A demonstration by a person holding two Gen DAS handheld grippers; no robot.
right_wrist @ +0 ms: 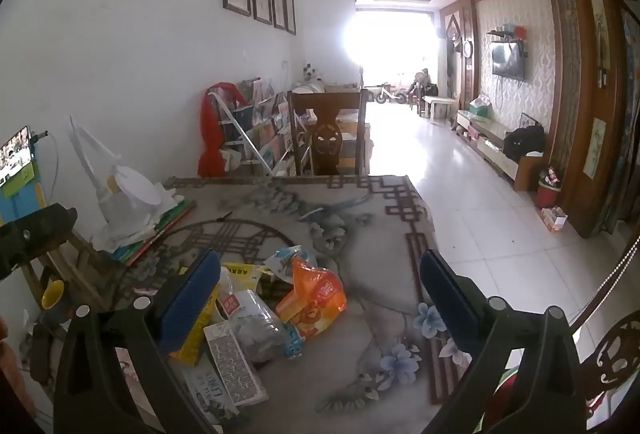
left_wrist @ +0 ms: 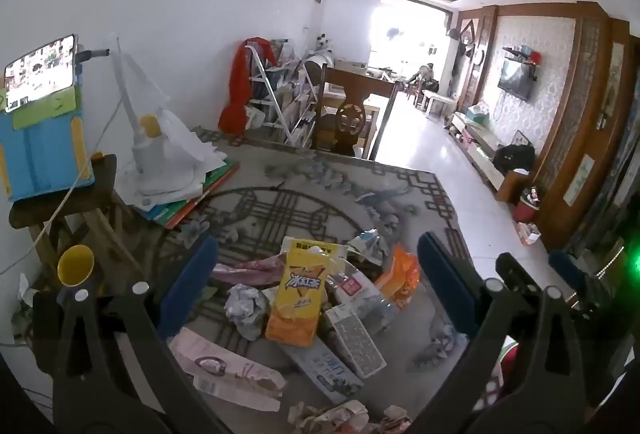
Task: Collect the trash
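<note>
Both my claws, left and right, wide, empty. Trash pile untouched on bench. No bin visible. Collection not started.

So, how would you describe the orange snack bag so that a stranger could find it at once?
Look at the patterned table and the trash pile on its near side. The snack bag lies at the pile's right edge, beside a crushed clear bottle. It alone is bright orange, with a cartoon lion on it.
</note>
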